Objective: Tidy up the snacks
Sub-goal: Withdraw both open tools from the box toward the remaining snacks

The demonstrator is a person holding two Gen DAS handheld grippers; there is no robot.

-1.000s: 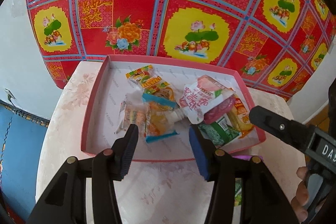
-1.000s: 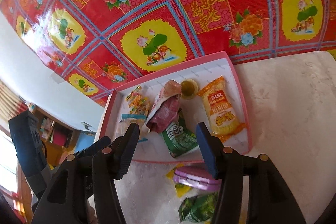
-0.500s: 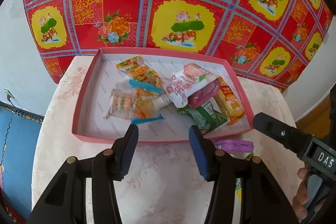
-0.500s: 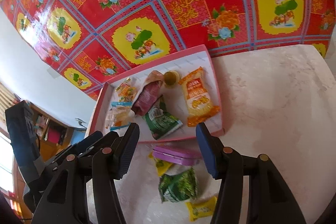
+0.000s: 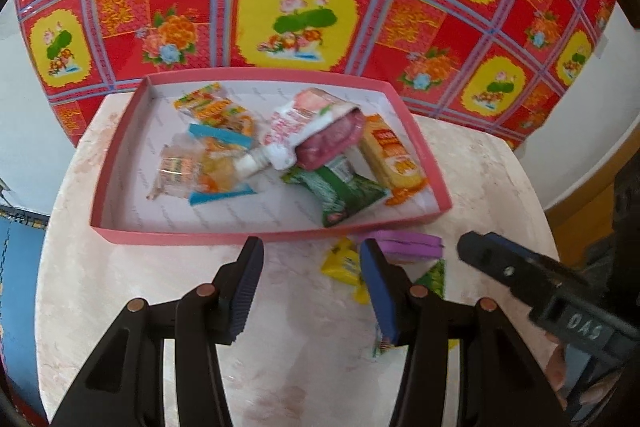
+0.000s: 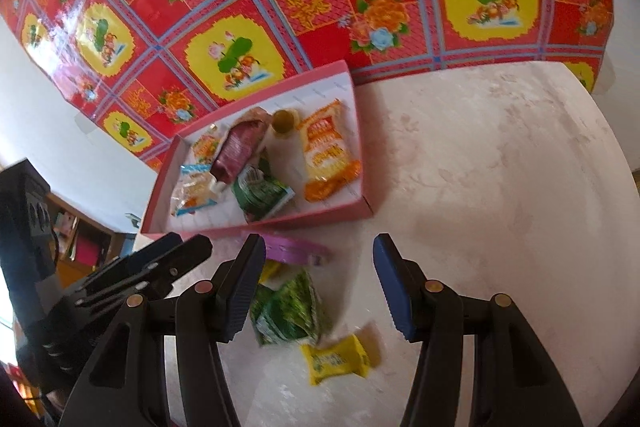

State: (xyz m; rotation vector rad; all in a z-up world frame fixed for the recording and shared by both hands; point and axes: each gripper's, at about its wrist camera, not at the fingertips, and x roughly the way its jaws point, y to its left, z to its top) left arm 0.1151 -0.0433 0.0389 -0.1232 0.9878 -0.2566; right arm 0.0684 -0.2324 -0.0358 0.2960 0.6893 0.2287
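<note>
Reaching for the snacks left outside the box looks to be the step in hand: several packets are already lying in the shallow pink cardboard tray [image 5: 256,237], while a few are sitting on the pale marbled tabletop [image 6: 500,187] in front of its near wall.

Going left to right, the left gripper [image 5: 310,287] is hanging over bare tabletop just near of the tray's front wall, its blue-padded jaws standing apart with nothing between them. Just right of its right finger, a small yellow wrapped sweet [image 5: 342,263] and a flat purple plastic case [image 5: 408,245] are lying against the tray's near wall. Further right, the right gripper [image 6: 320,291] is also gaping empty, pointing down at the loose pile. A crumpled green foil snack packet [image 6: 290,307] is lying just inside its left finger, partly between the jaws but untouched by either pad. A second yellow sweet packet [image 6: 336,361] is resting nearer the camera, below the gap.

I judge the next move as calling for the right gripper to sink onto the green packet, centre it between the pads, and close gently, since crinkly foil is likely to slip or crush, before lifting it into the open near part of the tray.
</note>
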